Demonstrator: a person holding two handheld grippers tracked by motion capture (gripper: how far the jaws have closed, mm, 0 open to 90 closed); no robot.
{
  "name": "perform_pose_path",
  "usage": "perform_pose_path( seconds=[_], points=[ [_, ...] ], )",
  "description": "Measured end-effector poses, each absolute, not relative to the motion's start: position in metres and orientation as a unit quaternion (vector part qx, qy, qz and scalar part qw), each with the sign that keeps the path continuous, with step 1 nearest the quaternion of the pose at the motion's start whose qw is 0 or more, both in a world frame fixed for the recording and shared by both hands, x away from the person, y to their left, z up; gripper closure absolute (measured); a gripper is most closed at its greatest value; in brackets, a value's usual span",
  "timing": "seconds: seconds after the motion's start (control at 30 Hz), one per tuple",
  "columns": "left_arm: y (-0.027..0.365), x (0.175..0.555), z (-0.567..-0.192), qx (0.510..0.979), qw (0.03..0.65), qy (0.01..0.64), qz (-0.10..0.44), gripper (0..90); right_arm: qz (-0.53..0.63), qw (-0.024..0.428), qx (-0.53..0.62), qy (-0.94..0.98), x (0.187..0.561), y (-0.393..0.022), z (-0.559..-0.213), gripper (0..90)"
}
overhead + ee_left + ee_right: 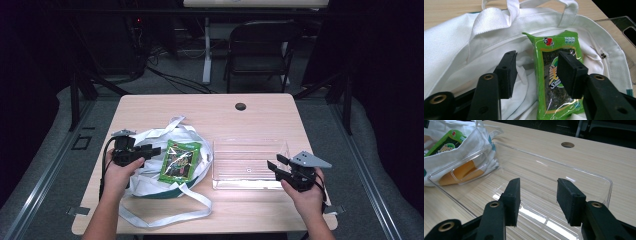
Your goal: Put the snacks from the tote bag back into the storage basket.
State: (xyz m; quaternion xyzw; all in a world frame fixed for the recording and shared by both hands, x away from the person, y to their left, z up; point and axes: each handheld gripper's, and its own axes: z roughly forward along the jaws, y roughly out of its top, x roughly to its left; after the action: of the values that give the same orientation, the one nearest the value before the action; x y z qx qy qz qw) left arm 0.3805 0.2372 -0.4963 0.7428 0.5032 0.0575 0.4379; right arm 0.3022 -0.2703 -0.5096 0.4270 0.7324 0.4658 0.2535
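Observation:
A green snack packet (180, 160) (557, 77) lies on a white cloth tote bag (150, 150) (461, 50) spread flat left of the table's middle. My left gripper (150, 150) (537, 75) hovers at the bag's left side, jaws open, pointing toward the packet; nothing is between its pads. A clear plastic bin (250, 162) (544, 177) stands empty to the right of the bag. My right gripper (277, 166) (539, 200) is open at the bin's right end, jaws aimed into it. The packet (445, 142) and bag (471, 137) also show at the far left of the right gripper view.
The wooden table (210, 107) has a round cable hole (240, 106) (567, 144) near its far edge. Long white bag straps (165, 212) trail toward the near edge. A folding chair (260, 47) stands beyond the table on the floor.

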Motion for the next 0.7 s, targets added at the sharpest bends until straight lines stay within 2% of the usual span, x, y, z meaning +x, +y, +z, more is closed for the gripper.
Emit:
perform_pose_path(
  seconds=[0.37,0.43,0.7],
  points=[
    [0.236,0.385,-0.501,0.737,0.448,0.505,0.034,45.2,0.460,0.258,0.425,0.736,0.300,-0.269,-0.512,51.9],
    [0.236,0.386,-0.503,0.735,0.447,0.509,0.028,40.1,0.458,0.258,0.424,0.737,0.300,-0.268,-0.513,51.0],
    [0.228,0.392,-0.507,0.745,0.438,0.502,0.012,37.0,0.456,0.271,0.424,0.734,0.299,-0.265,-0.514,48.8]
  ],
)
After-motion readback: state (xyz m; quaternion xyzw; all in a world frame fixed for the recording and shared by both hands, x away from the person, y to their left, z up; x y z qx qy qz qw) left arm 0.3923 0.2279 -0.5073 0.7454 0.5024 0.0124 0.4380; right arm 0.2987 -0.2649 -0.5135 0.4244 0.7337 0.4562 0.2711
